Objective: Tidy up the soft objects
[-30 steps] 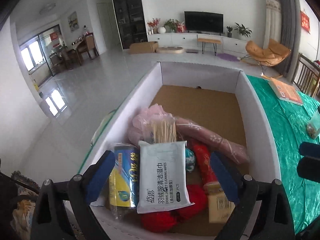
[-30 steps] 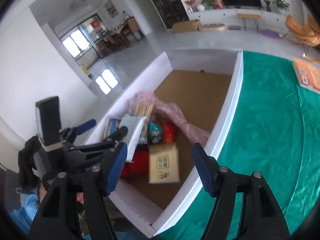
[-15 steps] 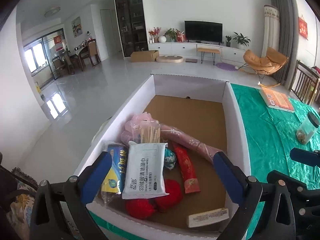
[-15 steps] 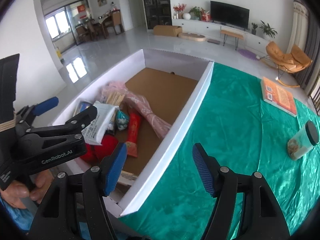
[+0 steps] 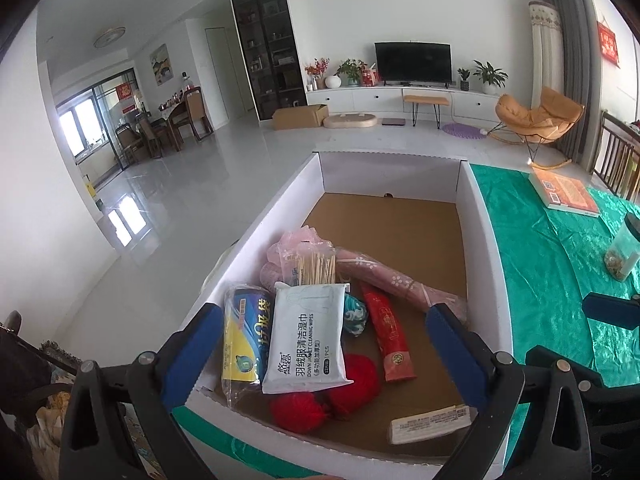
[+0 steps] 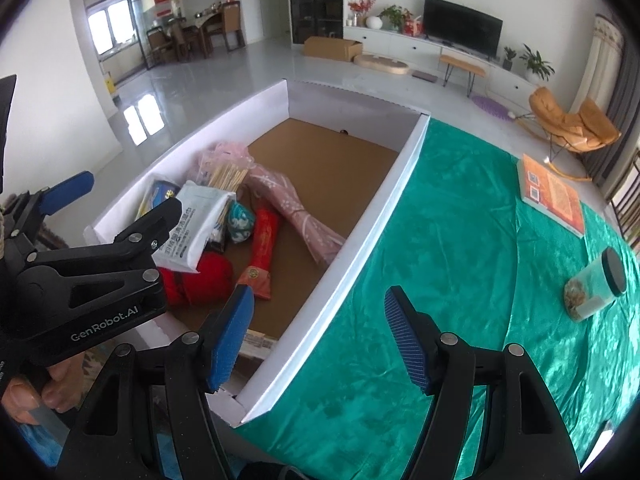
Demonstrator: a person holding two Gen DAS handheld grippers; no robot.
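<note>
A white cardboard box (image 5: 486, 240) (image 6: 372, 220) stands on the green cloth. At its near end lie a white wipes pack (image 5: 308, 336) (image 6: 192, 226), a blue and yellow roll (image 5: 244, 336), red yarn balls (image 5: 320, 394) (image 6: 200, 278), a teal ball (image 5: 355, 314), a red packet (image 5: 388, 338) (image 6: 262, 250), a pink folded umbrella (image 5: 384, 282) (image 6: 296, 210), a bag of sticks (image 5: 314, 268) and a small flat carton (image 5: 430, 424). My left gripper (image 5: 320, 354) is open and empty above the box's near end. My right gripper (image 6: 318, 338) is open and empty over the box's right wall.
On the green cloth (image 6: 460, 240) to the right lie an orange book (image 6: 554, 196) (image 5: 564, 192) and a dark-lidded jar (image 6: 596, 286) (image 5: 622, 252). The far half of the box shows bare brown cardboard. Beyond the table lies the living-room floor.
Both grippers have pulled back and risen from the box. The small carton now lies at the box's near right corner. The right gripper has swung right, over the box wall.
</note>
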